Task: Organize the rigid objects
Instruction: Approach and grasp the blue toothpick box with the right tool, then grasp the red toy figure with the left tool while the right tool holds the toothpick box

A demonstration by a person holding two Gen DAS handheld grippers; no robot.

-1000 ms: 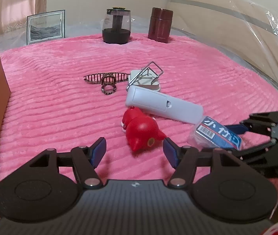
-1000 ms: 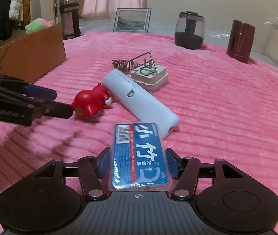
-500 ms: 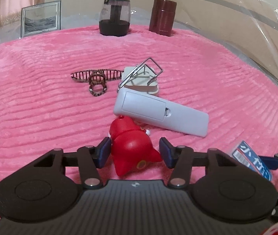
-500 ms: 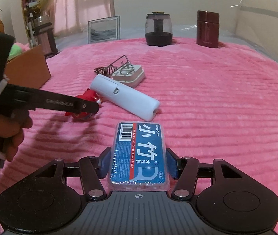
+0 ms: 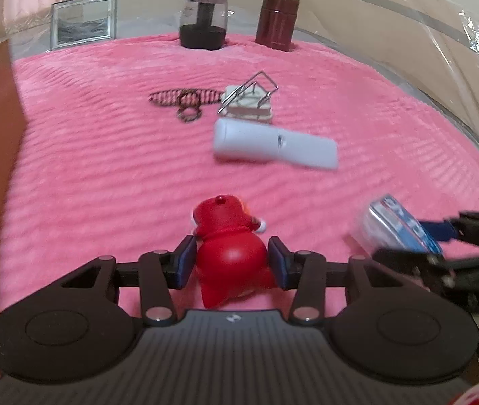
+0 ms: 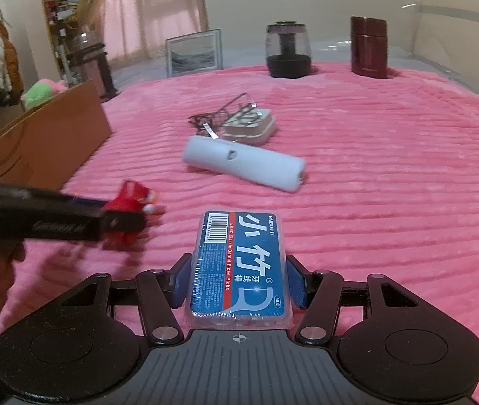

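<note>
My left gripper (image 5: 229,265) is clamped on the red toy figure (image 5: 227,236): both blue pads press its round lower body, one on each flank, and its head pokes out ahead of my fingertips. I grip it at the widest, smoothest part because the pads seat there squarely; the small arms and head would give nothing firm to squeeze. In the right-hand view the toy seems lifted clear of the pink blanket (image 5: 104,155), though blur keeps me from being sure.

My right gripper (image 6: 236,283) is closed on the floss pick box (image 6: 239,263), pads on its two long sides, label up, the near end resting back against my palm plate and the barcode end jutting out past my fingertips. Holding it flat and across its narrow width keeps the slippery plastic case from twisting.

Ahead of both sets of fingers, well apart from them, the white remote (image 5: 273,143) lies on the blanket, and just beyond it sit the small box with the wire clip (image 5: 249,104) and the patterned hair clip (image 5: 185,101). The cardboard box (image 6: 47,141) stands off to the left of my left fingers, and I judge it the likely place for both held items, since it is the only open container near. The jar and flask stand far beyond, upright by the far edge.
</note>
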